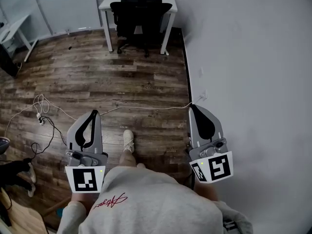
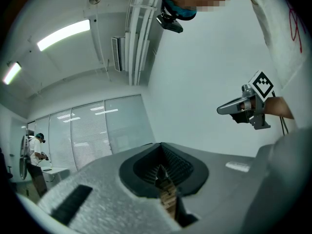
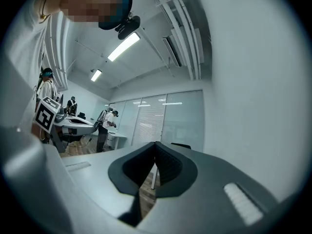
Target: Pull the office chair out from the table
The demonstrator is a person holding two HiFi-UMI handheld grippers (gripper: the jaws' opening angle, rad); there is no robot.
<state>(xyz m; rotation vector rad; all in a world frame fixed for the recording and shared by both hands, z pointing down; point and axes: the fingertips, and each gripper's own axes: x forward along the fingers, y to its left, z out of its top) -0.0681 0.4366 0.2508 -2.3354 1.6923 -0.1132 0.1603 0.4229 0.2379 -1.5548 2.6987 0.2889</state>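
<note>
A black office chair (image 1: pixel 140 14) stands pushed under a small white table (image 1: pixel 108 3) at the far end of the room, close to the right wall. My left gripper (image 1: pixel 93 115) and right gripper (image 1: pixel 194 108) are both held in front of me, far from the chair, side by side and pointing toward it. Each has its jaws shut with nothing between them. In the right gripper view a sliver of the chair (image 3: pixel 181 146) and a white table leg (image 3: pixel 154 176) peek above and between the closed jaws. The left gripper view shows only its closed jaws (image 2: pixel 162 173) and the right gripper (image 2: pixel 243 108).
White and black cables (image 1: pixel 41 112) lie on the wood floor at the left, one running to the right wall. Another white desk (image 1: pixel 13 30) stands far left. The white wall (image 1: pixel 243 57) runs along my right. Other people (image 3: pixel 105 123) work in the distance.
</note>
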